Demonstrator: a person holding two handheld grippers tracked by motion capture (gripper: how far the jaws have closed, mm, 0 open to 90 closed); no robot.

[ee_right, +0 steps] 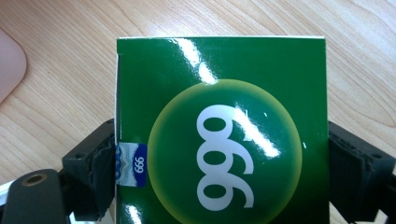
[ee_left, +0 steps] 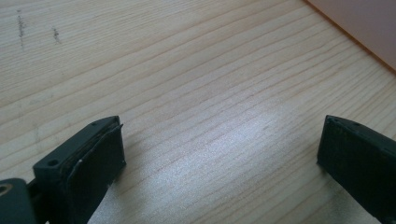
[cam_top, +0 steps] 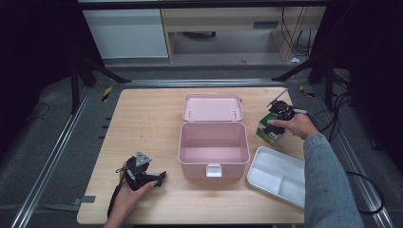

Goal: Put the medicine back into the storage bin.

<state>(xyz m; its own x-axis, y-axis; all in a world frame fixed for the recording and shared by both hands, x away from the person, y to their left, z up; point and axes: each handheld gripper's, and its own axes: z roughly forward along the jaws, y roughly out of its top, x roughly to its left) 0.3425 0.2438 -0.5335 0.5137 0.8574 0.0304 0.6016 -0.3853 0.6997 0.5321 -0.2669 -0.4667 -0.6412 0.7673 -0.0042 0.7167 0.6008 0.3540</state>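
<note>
An open pink case (cam_top: 214,137) stands mid-table with its lid (cam_top: 213,107) lying back behind it; its inside looks bare. Just right of the case, my right gripper (cam_top: 279,118) is shut on a green carton (cam_top: 269,131) that sits on or just above the wood. In the right gripper view the carton (ee_right: 219,93) bears a "999" mark, and both jaws of the gripper (ee_right: 222,172) press on its sides. My left gripper (cam_top: 159,178) rests low at the front left, open, holding nothing. In its own view the gripper (ee_left: 219,154) has bare wood between the jaws.
A white divided tray (cam_top: 278,173) lies at the front right, close to the case's right corner. A corner of the pink case (ee_left: 364,23) shows at the top right of the left gripper view. Cables trail off the table's right edge.
</note>
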